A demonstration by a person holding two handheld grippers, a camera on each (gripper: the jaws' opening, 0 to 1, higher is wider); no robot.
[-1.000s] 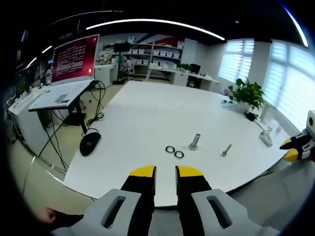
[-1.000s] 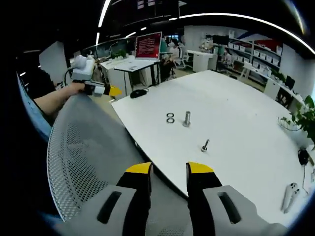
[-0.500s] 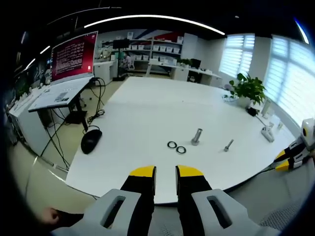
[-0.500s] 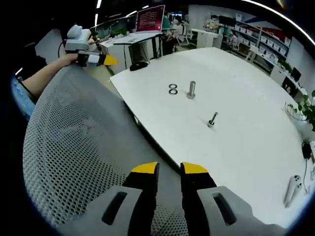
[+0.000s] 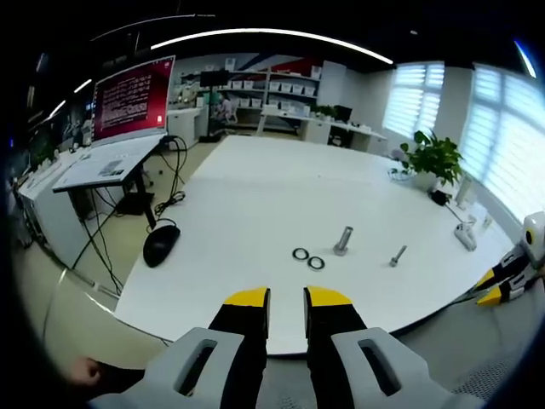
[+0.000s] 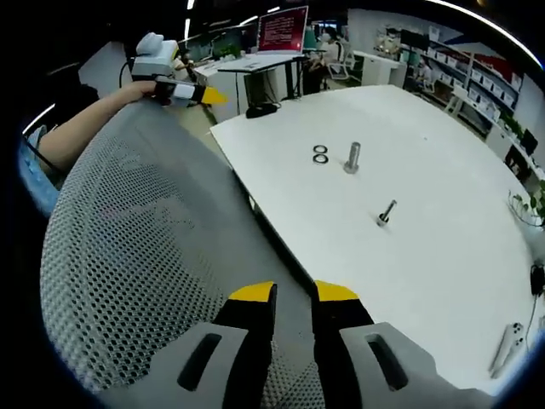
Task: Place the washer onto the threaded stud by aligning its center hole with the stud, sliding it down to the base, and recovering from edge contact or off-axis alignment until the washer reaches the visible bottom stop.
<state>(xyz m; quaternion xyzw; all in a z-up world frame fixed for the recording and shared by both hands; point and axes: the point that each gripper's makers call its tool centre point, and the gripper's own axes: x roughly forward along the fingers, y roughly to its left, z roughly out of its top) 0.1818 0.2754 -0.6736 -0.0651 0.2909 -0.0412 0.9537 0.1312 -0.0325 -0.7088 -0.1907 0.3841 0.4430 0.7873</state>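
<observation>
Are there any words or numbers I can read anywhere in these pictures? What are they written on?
No text here can be read.
Big red screen: rows of pale writing, too small and blurred to read.
Same red screen in the right gripper view: writing too small to read.
Bins on the far shelves: any labels are too small to tell.
Two washers, upright stud, small bolt: no markings visible.

We see a wide white table (image 5: pixel 255 196). Towards its near edge two washers (image 5: pixel 308 258) lie side by side, touching or nearly so, with an upright threaded stud (image 5: pixel 344 240) just beside them and a second bolt (image 5: pixel 396 256) tilted farther along. A black mouse (image 5: pixel 159 244) sits at the left edge, a potted plant (image 5: pixel 434 162) by the far right edge.
</observation>
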